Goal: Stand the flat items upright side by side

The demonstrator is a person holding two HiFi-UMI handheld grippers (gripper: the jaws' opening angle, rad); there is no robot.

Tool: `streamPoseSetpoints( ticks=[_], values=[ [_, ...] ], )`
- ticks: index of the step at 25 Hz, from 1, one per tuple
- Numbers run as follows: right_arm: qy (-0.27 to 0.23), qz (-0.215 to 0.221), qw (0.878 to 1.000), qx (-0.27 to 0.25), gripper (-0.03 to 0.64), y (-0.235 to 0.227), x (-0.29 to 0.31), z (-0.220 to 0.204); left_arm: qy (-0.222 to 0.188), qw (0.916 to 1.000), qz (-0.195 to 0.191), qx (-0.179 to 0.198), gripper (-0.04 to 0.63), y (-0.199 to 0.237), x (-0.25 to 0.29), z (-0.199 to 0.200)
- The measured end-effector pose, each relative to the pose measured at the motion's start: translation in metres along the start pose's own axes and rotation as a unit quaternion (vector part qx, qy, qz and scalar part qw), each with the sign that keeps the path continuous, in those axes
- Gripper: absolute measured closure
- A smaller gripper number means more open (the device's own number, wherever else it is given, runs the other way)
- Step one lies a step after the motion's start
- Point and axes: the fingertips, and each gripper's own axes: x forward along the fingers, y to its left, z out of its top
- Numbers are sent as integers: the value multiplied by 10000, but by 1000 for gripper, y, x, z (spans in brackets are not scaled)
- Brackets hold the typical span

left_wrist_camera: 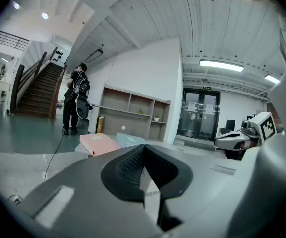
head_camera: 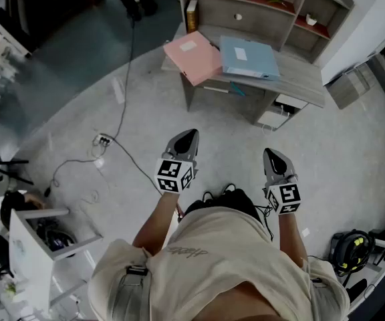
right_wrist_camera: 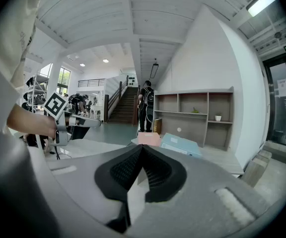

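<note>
Jaws stood together, empty, on left gripper (head_camera: 188, 138) and right gripper (head_camera: 273, 156); flat pink folder (head_camera: 194, 57) and flat blue folder (head_camera: 248, 57) lay well ahead on grey wooden desk (head_camera: 299, 79).

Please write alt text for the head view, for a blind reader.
A pink binder and a blue binder lie flat on a wooden desk. Nearer the camera, a person holds the left gripper and right gripper shut and empty, short of the desk.

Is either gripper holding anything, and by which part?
Nothing is held: left gripper and right gripper are shut and empty. The pink folder and blue folder lie on the desk.
</note>
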Motion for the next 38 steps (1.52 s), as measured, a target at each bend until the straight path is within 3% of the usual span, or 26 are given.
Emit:
streamPoseSetpoints(
  ticks=[6,11,19,20,21,22,24,38],
  values=[
    [23,112,9999,-25,615,8,10,0,-54,9994,-115,-313,583,-2,5,3],
    [-110,122,9998,-74,615,9,18,13,-99,9998,-97,-107,583,6,4,17],
    [-274,152,9992,-236,613,17,24,16,-187,9997,36,-117,583,8,-3,18],
    [-247,232,9991,-254,565,22,25,15,-182,9998,51,-102,583,9,-4,17],
    [-226,316,9990,-240,473,26,26,14,-167,9998,68,-63,557,9,-5,16],
    [-223,373,9989,-199,406,29,27,13,-144,9999,78,5,470,9,-5,15],
    [-268,359,9989,-108,388,29,27,15,-111,9997,100,182,324,9,-4,13],
    [-147,-108,9998,94,374,-1,29,9,-35,9999,-76,142,333,12,18,9]
  ],
)
